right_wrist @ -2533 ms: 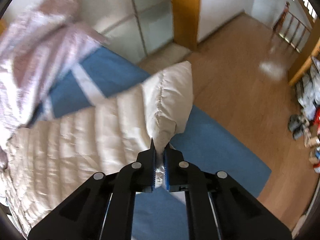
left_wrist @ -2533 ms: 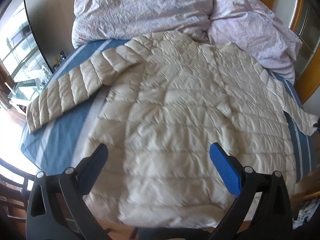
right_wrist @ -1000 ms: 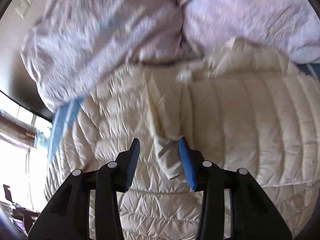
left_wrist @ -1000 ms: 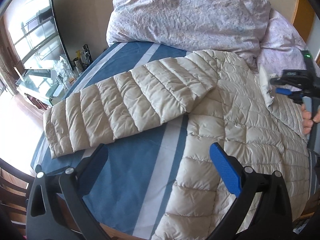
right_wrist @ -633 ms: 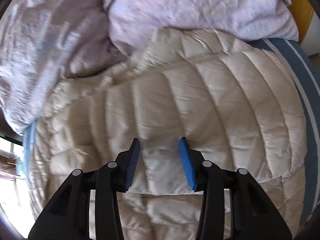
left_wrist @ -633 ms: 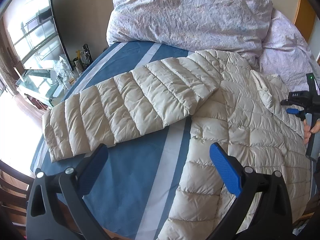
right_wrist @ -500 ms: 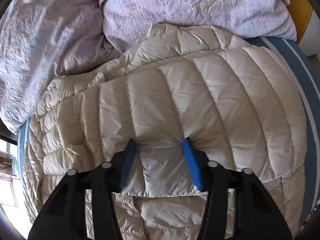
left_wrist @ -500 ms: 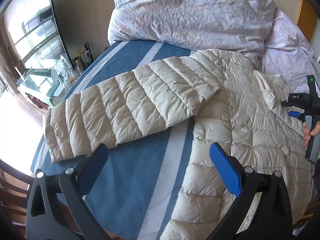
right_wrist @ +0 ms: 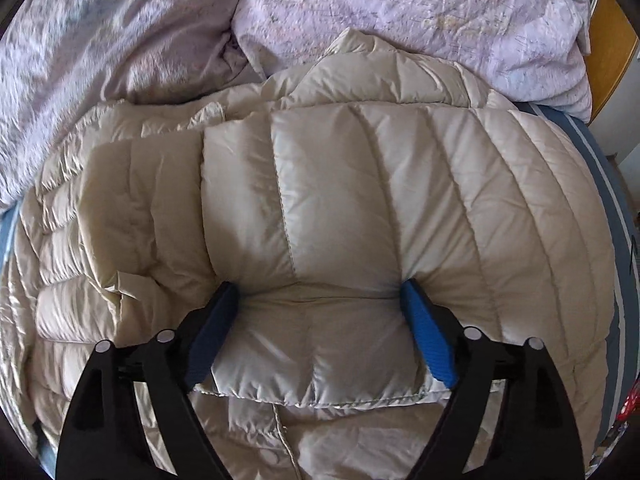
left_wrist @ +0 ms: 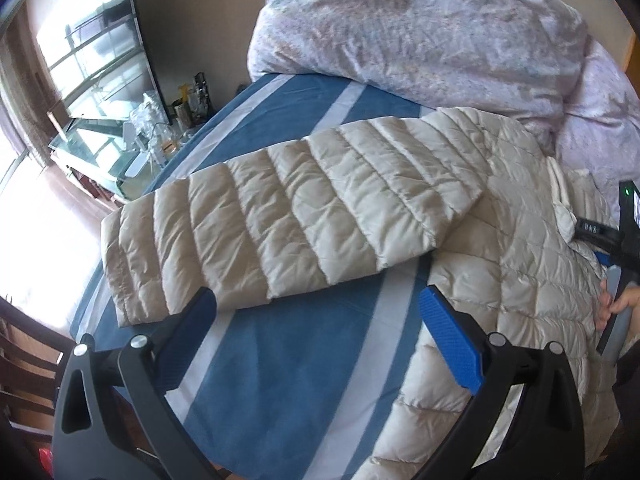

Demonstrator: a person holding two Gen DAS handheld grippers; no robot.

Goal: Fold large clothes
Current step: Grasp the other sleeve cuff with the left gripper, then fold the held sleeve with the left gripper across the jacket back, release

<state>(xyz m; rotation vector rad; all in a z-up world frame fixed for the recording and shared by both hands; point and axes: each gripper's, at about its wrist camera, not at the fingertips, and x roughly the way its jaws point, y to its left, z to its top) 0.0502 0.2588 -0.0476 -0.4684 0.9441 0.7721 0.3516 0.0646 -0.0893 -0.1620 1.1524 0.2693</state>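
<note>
— Lying spread on the blue bedsheet with pale stripes (left_wrist: pixel 280 380), is that the cream quilted puffer jacket (left_wrist: pixel 520 248)?

— Yes. Its body covers the right part of the bed in the left wrist view, and one long sleeve (left_wrist: pixel 280 216) stretches flat to the left across the sheet, cuff near the bed's edge.

— And the other sleeve?

— Seen from the right wrist camera, the other sleeve (right_wrist: pixel 344 208) lies folded over the jacket's body, its cuff end pointing toward the camera.

— What is the right gripper (right_wrist: pixel 320 300) doing?

— Its blue-padded fingers (right_wrist: pixel 428 336) stand wide apart and press down into that folded sleeve near the cuff, one on each side of a puffed panel. They pinch nothing.

— The left gripper (left_wrist: pixel 316 308)?

— Fingers spread wide too, hovering above the striped sheet just short of the stretched sleeve, touching no fabric.

— Anything around the bed?

— A crumpled lilac floral duvet (left_wrist: pixel 420 32) is heaped at the head of the bed, touching the jacket's collar. Left of the bed, a glass-topped stand (left_wrist: pixel 100 148) holds small bottles under a dark television screen (left_wrist: pixel 92 40).
</note>
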